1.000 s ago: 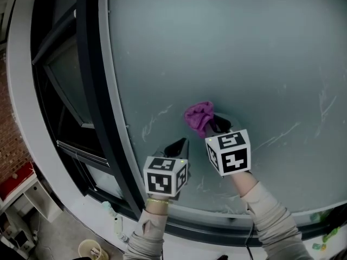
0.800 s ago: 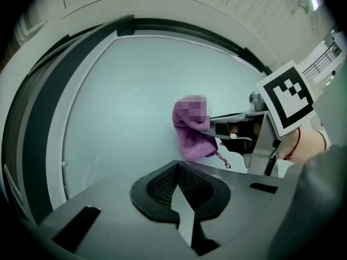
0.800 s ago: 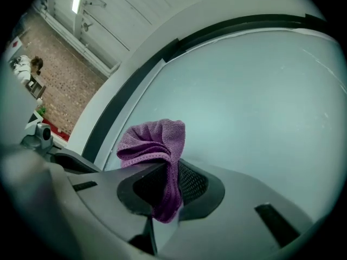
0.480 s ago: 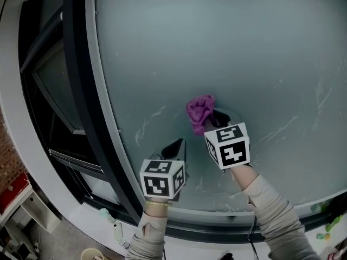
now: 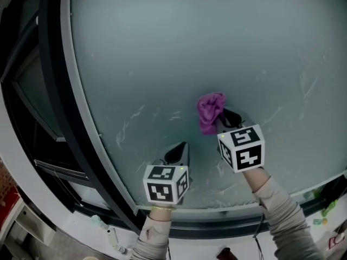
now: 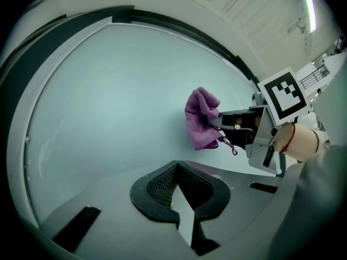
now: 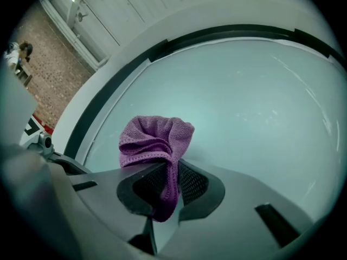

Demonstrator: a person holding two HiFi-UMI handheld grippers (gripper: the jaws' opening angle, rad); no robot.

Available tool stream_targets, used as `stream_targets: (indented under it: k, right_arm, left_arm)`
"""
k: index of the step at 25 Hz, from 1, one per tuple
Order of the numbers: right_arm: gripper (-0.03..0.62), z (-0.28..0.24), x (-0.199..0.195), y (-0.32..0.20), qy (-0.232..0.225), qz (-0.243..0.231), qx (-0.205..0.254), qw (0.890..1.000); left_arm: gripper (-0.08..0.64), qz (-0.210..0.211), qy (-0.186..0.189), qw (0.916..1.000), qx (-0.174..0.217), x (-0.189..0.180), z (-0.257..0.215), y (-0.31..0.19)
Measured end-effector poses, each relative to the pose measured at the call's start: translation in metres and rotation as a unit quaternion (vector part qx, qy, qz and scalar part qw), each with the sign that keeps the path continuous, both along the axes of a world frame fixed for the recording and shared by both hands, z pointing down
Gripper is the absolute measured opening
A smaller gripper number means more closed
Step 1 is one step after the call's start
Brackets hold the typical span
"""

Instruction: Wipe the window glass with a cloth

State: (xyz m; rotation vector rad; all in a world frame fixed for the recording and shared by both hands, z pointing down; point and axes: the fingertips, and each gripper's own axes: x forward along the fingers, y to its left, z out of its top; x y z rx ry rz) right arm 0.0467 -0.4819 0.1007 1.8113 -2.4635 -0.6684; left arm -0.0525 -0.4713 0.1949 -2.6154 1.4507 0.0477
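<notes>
The window glass (image 5: 179, 47) is a wide frosted pane of pale teal with faint white streaks (image 5: 129, 122). A bunched purple cloth (image 5: 210, 111) is pressed against it near the middle. My right gripper (image 5: 225, 119) is shut on the cloth, and in the right gripper view the cloth (image 7: 157, 142) bulges out above the jaws while a strip hangs down between them. My left gripper (image 5: 178, 151) sits lower left of the cloth, close to the glass, shut on nothing. In the left gripper view the cloth (image 6: 201, 119) and the right gripper (image 6: 225, 124) appear up to the right.
A dark window frame (image 5: 51, 118) runs down the left side, with another dark pane beyond it. A dark sill edge (image 5: 217, 222) borders the glass at the bottom. Small bottles (image 5: 108, 236) lie below left, and green items (image 5: 325, 207) sit at the lower right.
The right gripper has carried the cloth to the right across the glass, away from the streaks. The left gripper has drifted the same way, and my view has swung right.
</notes>
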Motion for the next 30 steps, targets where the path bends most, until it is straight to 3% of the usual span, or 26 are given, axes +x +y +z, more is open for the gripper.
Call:
stream_targets:
  k: [8, 18, 25, 30]
  right_arm:
    - [0.048, 0.004, 0.077, 0.011, -0.014, 0.076, 0.002, 0.997]
    - [0.048, 0.012, 0.161, 0.026, -0.012, 0.162, -0.007, 0.987]
    - [0.048, 0.015, 0.197, 0.032, -0.019, 0.197, -0.01, 0.98]
    - [0.048, 0.016, 0.194, 0.034, -0.023, 0.194, -0.007, 0.981]
  left_arm:
    - [0.005, 0.049, 0.003, 0.9987, -0.011, 0.045, 0.018, 0.001]
    - [0.005, 0.078, 0.009, 0.9965, -0.03, 0.076, 0.044, 0.001]
    - [0.005, 0.08, 0.018, 0.9958, -0.041, 0.079, 0.054, -0.002]
    - [0.005, 0.077, 0.019, 0.996, -0.041, 0.075, 0.054, -0.002]
